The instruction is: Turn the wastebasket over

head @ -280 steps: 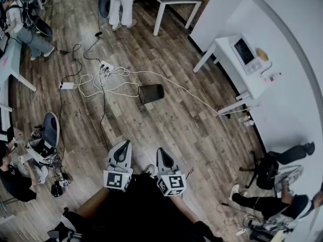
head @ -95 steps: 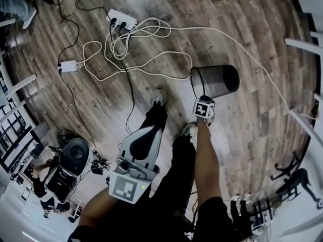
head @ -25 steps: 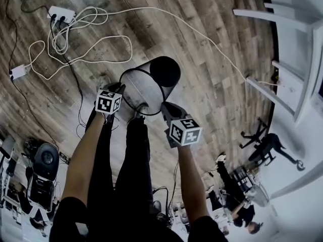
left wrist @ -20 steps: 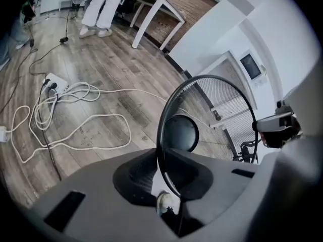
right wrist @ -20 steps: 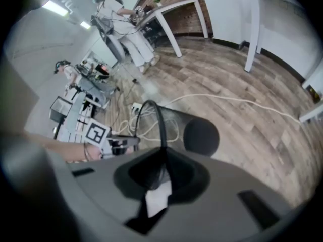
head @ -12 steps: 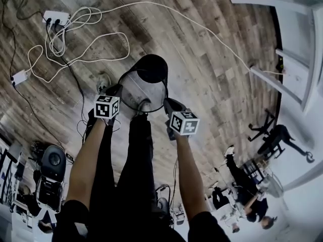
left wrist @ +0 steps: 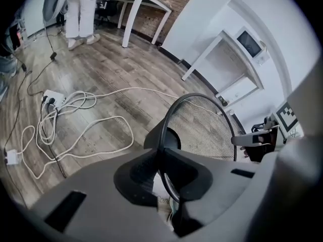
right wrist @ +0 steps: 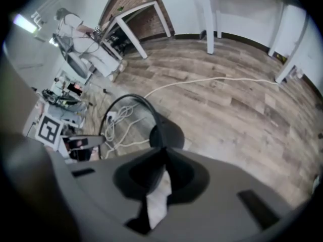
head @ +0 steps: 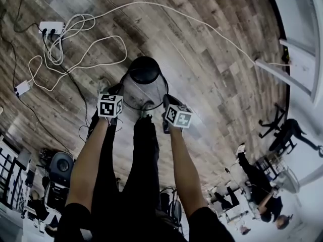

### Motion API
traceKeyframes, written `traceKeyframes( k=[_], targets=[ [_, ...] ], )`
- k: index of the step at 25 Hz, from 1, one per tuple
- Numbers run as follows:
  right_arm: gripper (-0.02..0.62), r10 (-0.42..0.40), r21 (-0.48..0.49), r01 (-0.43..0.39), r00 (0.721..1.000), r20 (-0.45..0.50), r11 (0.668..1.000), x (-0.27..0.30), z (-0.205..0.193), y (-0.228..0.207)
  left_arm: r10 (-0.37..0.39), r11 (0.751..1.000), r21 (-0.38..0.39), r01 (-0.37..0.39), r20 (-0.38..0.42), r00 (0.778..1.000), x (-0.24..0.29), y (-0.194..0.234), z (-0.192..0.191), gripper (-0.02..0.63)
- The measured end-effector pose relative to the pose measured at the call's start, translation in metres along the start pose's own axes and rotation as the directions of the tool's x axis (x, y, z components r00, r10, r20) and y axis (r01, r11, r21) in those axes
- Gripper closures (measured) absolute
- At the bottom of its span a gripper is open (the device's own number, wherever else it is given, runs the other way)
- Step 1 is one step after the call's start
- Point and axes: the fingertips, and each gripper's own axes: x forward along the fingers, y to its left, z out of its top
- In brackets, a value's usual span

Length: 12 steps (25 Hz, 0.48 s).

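The left gripper (left wrist: 161, 153) is clamped on the rim of the wastebasket (head: 144, 87), and the right gripper (right wrist: 162, 153) is clamped on the opposite side. The mouth is turned upward, the base toward the floor (head: 212, 69). Beyond, white cables (head: 86, 54) are strewn.

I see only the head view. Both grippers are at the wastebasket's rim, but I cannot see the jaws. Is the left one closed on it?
Observer: Yes. The left gripper view shows the left gripper pinching the thin rim of the wastebasket.
Operator: And the right one?
Observer: The right gripper is shut on the rim too, as its own view shows.
Operator: What is ahead of me?
Observer: A person in white trousers stands by a white table.
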Motion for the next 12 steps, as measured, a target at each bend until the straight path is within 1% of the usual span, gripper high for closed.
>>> traceKeyframes(
  k=[3,9,12],
  targets=[
    [0.545,-0.008,0.015,0.008,1.000,0.010,1.000,0.018,0.002,-0.009,0.031,0.999,0.018,-0.031,-0.004,1.000,0.013,0.004,0.006,0.545],
    [0.546,-0.019,0.038,0.017,0.999,0.040,0.999,0.044,0.009,-0.023,0.038,0.998,0.045,-0.038,0.003,0.999,0.036,0.009,0.015,0.545],
    [0.546,-0.022,0.052,0.020,0.999,0.046,0.998,0.052,0.011,-0.030,0.047,0.998,0.041,-0.047,0.001,0.999,0.047,0.009,0.020,0.546]
  ],
)
